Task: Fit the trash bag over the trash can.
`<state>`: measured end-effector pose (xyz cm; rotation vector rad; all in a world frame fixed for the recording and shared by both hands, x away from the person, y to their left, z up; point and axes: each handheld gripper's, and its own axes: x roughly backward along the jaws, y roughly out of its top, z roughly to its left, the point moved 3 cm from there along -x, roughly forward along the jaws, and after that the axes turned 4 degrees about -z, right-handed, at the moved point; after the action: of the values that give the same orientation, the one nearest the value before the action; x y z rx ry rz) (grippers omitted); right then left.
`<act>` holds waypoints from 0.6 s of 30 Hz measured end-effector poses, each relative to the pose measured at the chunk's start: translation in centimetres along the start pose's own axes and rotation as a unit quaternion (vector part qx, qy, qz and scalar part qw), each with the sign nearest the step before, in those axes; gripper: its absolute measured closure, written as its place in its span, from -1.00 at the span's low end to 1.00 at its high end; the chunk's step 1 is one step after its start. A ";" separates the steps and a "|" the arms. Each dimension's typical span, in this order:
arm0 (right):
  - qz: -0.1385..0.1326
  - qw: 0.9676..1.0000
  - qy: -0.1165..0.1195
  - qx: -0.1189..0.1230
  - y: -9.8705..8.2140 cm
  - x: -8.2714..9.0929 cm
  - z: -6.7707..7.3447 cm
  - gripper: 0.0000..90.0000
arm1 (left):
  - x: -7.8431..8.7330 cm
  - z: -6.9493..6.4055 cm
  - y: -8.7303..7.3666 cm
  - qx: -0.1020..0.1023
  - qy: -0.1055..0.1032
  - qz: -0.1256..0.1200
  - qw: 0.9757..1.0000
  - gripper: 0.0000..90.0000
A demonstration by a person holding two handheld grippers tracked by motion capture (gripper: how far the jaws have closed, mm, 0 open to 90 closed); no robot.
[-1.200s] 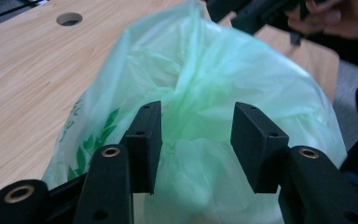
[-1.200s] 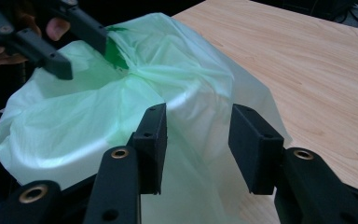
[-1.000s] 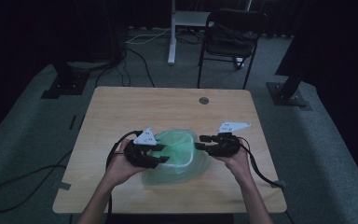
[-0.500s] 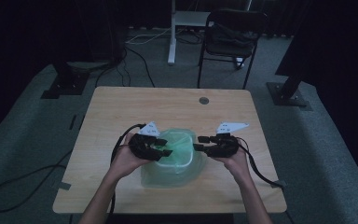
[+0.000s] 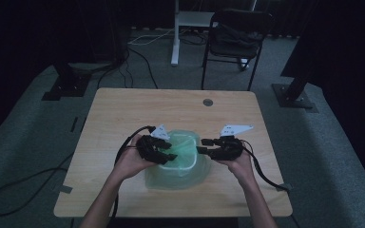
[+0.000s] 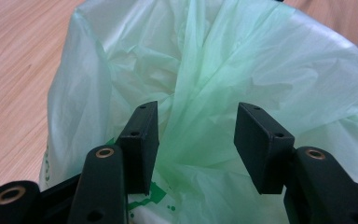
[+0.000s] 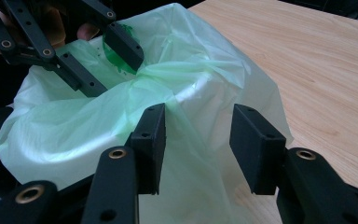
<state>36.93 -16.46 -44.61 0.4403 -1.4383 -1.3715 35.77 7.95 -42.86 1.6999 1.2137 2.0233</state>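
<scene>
Dark floor, cables, stands and a black chair point(image 5: 233, 33) surround the wooden table point(image 5: 123, 109). In the high view, a pale green plastic bag point(image 5: 178, 166) sits near the table's near edge, about midway between its left and right edges, apparently draped over a light container whose rim shows at the bag's mouth. The left gripper point(image 5: 168, 153) is at the bag's left side, its fingers reaching over the mouth. The right gripper point(image 5: 203, 146) is at the bag's right side, pointing inward toward the left one. A small round grommet point(image 5: 208, 102) lies near the far edge.

In the left gripper view, the fingers point(image 6: 142, 140) stand apart, with loose green film of the bag point(image 6: 242, 70) rising between them and beyond. Nothing is clamped.

In the right gripper view, the fingers point(image 7: 151, 144) are likewise apart, straddling a fold at the bag point(image 7: 205, 79) rim. The left gripper point(image 7: 123, 49) appears farther off across the mouth, touching the film.

Judgement: both grippers are equally near; the bag lies directly between them, so the coming move turns on closing each pair onto the rim fold ahead of it.
</scene>
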 end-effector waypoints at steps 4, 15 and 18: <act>0.001 1.000 0.000 0.000 0.0 0.0 0.0 0.22 | 0.0 0.0 0.1 -0.001 -0.002 0.002 1.000 0.11; -0.001 1.000 0.000 0.000 0.0 0.0 0.0 0.22 | 0.8 0.4 -0.3 0.010 -0.029 -0.041 0.999 0.12; -0.001 1.000 -0.001 0.000 0.0 0.1 0.0 0.21 | 2.0 1.0 -0.4 0.030 -0.009 -0.093 0.995 0.11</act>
<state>36.86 -16.49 -44.59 0.4399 -1.4406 -1.3741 35.96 9.91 -41.77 1.5631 1.3836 1.8766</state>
